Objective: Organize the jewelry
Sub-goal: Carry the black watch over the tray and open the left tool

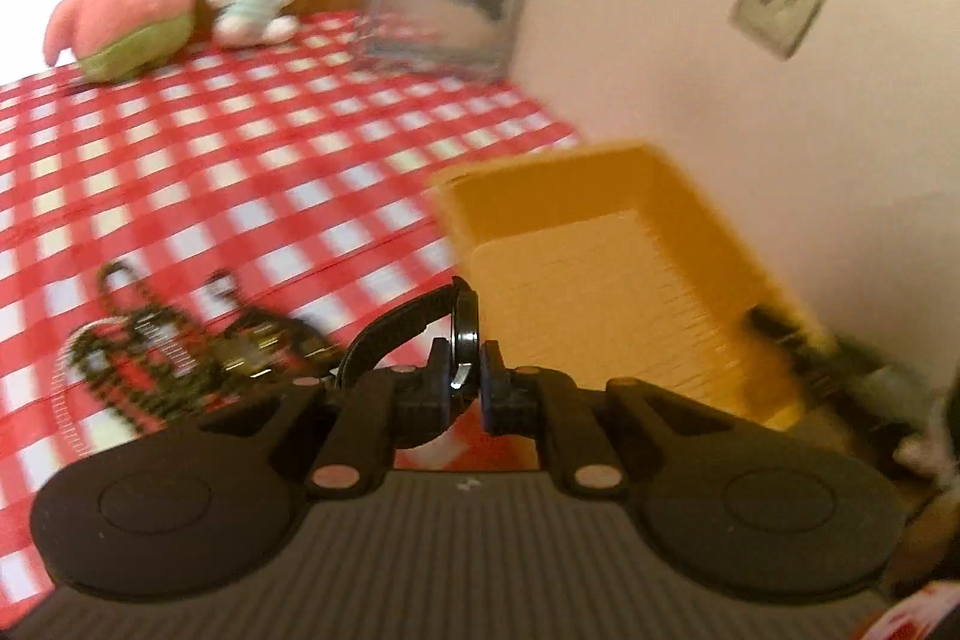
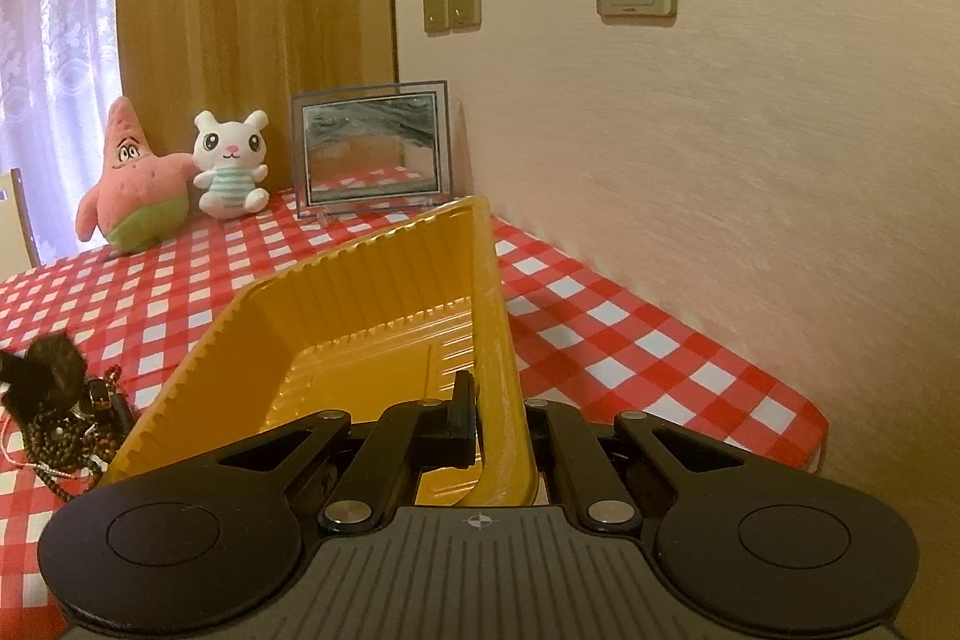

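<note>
In the left wrist view, my left gripper (image 1: 467, 370) is shut on a black watch (image 1: 465, 334). Its round face stands edge-on between the pads and its strap curls off to the left. It hangs above the checked cloth, just left of the yellow tray (image 1: 690, 202). A blurred pile of jewelry (image 1: 150, 352), beads and chains, lies on the cloth to the left. In the right wrist view, my right gripper (image 2: 498, 424) is shut on the near right wall of the yellow tray (image 2: 360, 292), which sits tilted. The jewelry pile (image 2: 60, 424) lies left of the tray.
A pink star plush (image 2: 135, 196), a white animal plush (image 2: 231, 166) and a framed picture (image 2: 372, 148) stand at the back of the red-checked table (image 2: 630, 334). The wall runs close along the right side. The table's right edge (image 2: 816, 436) drops off near the tray.
</note>
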`<state>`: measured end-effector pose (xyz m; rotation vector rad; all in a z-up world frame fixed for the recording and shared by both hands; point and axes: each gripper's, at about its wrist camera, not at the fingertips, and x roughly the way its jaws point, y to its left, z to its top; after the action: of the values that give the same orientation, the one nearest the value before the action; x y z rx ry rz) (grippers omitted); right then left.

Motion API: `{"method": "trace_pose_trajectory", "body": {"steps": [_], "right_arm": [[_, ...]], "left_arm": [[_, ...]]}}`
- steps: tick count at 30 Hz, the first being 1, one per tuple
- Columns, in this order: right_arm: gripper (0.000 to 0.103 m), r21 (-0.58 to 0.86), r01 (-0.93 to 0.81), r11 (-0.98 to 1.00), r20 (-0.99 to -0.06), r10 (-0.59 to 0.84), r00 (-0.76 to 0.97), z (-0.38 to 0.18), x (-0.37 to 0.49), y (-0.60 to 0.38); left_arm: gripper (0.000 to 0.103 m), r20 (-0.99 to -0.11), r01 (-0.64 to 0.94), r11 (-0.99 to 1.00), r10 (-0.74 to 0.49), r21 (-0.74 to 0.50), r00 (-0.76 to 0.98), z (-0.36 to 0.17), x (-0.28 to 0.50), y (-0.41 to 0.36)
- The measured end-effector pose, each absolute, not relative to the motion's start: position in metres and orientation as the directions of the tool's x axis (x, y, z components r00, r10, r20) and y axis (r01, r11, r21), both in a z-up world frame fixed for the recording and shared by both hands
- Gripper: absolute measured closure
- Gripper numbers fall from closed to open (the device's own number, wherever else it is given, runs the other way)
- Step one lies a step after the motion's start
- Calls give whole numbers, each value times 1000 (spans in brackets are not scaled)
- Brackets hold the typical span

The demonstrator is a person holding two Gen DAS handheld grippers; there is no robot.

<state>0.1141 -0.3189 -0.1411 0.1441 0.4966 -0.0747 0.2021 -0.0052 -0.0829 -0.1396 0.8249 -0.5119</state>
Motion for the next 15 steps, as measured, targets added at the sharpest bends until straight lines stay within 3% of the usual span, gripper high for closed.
{"method": "trace_pose_trajectory", "body": {"steps": [7,15], "right_arm": [[99,99,92,991,-481,-33,876,-140,121,-314],[99,91,86,992,-485,-31,874,-142,125,-309]], "left_arm": [[95,-634,470,804,-584,-365,507,-89,210,-47],[95,-690,445,810,-570,-382,445,-123,226,-72]]}}
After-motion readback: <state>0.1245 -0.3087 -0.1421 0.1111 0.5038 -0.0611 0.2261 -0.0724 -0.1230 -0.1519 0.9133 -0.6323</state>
